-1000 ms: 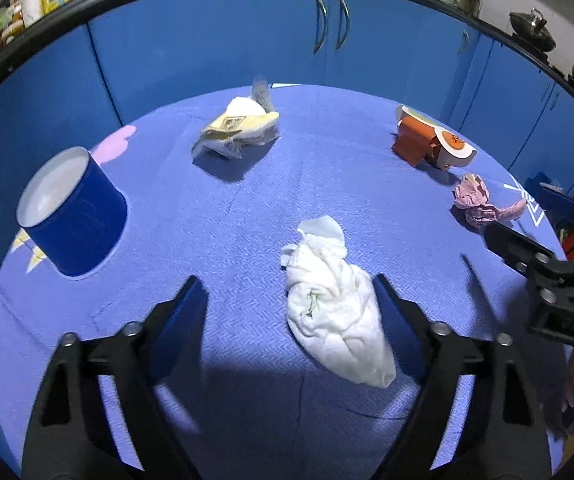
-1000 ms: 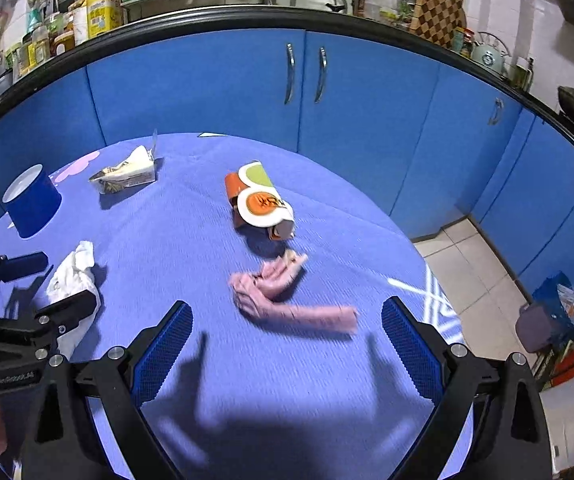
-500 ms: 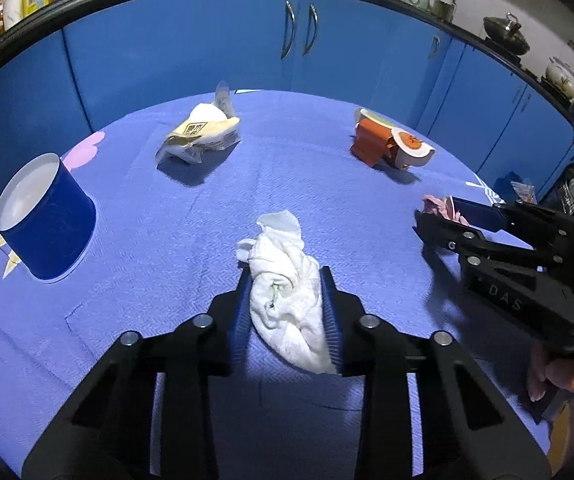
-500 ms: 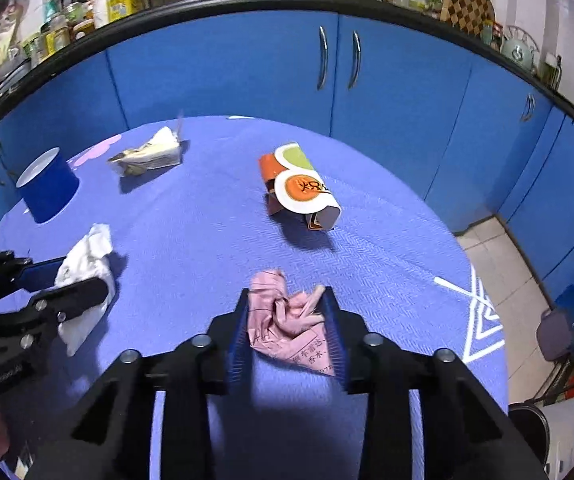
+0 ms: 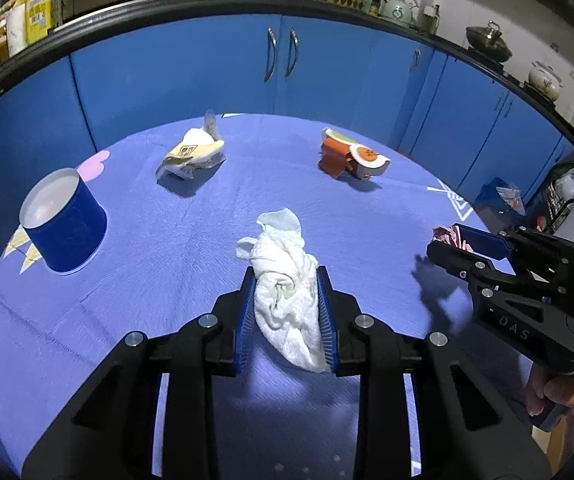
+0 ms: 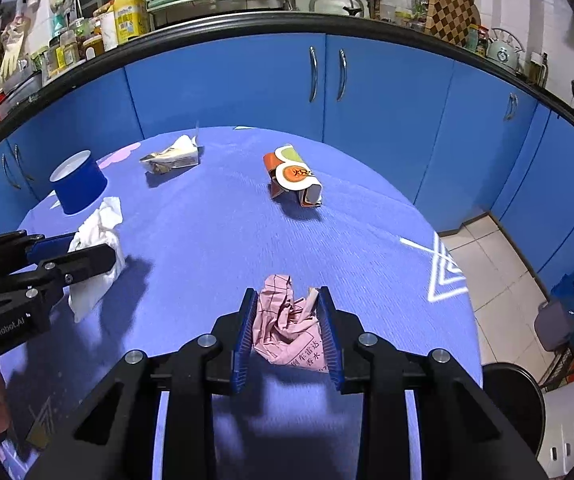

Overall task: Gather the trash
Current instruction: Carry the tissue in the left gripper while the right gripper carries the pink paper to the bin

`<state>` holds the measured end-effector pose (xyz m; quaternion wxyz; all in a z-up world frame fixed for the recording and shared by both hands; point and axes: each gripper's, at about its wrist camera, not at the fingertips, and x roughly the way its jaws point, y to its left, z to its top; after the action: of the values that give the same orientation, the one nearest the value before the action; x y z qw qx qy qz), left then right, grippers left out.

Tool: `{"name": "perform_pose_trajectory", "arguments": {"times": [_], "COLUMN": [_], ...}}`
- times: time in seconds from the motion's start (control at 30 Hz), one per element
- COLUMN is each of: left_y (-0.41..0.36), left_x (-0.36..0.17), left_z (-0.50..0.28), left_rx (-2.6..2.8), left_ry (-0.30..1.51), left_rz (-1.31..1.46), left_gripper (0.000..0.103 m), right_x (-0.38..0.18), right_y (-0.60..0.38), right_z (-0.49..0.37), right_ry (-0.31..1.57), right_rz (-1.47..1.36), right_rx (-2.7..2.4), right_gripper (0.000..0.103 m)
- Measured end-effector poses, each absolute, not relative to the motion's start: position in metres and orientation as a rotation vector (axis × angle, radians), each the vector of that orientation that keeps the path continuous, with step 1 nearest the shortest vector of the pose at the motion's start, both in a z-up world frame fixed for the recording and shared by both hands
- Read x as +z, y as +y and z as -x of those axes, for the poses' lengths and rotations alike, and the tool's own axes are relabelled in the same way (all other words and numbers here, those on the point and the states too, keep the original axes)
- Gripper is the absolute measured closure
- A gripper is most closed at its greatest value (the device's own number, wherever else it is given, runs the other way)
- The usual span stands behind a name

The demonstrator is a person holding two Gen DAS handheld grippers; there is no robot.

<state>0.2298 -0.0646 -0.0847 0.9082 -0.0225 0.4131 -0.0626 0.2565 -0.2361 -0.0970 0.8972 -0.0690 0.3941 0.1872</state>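
Blue kitchen cabinets point(image 6: 387, 112) curve behind a round table under a purple cloth point(image 5: 207, 240). Near its front, the left gripper point(image 5: 286, 308) pinches a crumpled white tissue point(image 5: 287, 280) between its blue pads, the wad lifted off the cloth. To the right, the right gripper point(image 6: 287, 328) clamps a crumpled pink paper point(image 6: 287, 320) the same way. On the far side lie a yellow wrapper point(image 5: 191, 156) and an orange carton point(image 5: 351, 158), well apart. A blue cup point(image 5: 63, 224) stands upright at the left.
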Motion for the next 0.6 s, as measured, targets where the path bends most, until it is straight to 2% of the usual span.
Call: {"name": "perform_pose_trajectory", "arguments": {"times": [0.6], "left_y": [-0.105], "left_x": [-0.049], "left_z": [-0.174], "left_rx": [-0.165], "left_ry": [0.772], "left_rz": [-0.028], "left_gripper": [0.073], "right_x": [-0.058], "right_y": [-0.273], "right_z": [-0.185], "right_ry": [0.729], "right_rz": [0.130], "right_rx": [0.346], "right_gripper": [0.073]}}
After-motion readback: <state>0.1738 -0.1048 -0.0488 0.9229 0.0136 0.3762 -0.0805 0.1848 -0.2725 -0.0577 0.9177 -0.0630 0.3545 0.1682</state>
